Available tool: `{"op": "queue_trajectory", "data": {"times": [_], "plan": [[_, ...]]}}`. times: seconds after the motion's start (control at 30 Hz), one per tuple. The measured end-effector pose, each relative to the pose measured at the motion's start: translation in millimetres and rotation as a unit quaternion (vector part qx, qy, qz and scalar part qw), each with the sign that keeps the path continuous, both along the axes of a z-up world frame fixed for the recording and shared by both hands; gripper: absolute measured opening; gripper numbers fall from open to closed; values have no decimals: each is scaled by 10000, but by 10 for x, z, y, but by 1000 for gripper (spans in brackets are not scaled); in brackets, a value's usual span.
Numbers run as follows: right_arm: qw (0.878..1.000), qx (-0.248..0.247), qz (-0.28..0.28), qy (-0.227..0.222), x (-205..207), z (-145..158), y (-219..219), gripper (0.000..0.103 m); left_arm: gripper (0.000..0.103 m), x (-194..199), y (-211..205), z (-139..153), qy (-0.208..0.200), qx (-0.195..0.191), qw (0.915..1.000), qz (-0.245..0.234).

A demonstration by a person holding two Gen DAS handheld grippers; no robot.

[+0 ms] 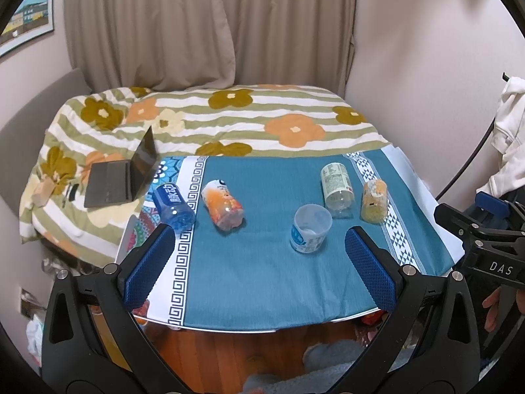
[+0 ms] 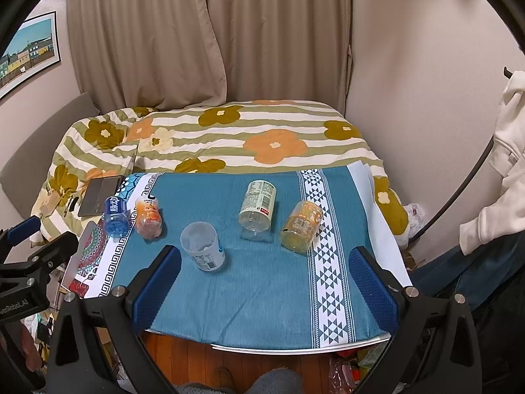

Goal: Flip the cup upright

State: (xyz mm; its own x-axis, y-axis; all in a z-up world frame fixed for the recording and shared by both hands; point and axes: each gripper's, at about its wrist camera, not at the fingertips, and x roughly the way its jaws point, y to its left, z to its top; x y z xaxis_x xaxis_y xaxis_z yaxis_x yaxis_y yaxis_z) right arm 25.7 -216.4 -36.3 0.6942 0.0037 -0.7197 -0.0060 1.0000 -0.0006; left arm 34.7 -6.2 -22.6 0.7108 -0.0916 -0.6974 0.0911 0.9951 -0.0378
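Left wrist view: "DAS" printed on right gripper (image 1: 492,229) at right edge. Translucent cup (image 1: 310,229), blue-and-white label, mouth up, at frame centre on teal cloth (image 1: 262,279). Left gripper (image 1: 261,262) jaws wide apart, empty; right gripper's likewise.

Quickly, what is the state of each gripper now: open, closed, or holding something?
Left gripper: open, holding nothing, above the near table edge.
Right gripper: open, holding nothing, also short of the cups.

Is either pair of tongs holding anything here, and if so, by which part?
Nothing is held. Left tongs and right tongs are both open above the table's near edge; the cup stands untouched.
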Motion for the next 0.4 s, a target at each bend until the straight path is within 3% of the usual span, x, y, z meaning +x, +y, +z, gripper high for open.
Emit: {"op": "queue_trajectory", "data": {"times": [0.4], "plan": [[9992, 228, 241, 230, 178, -160, 57, 102, 103, 159, 67, -101, 14, 191, 9996, 224]]}}
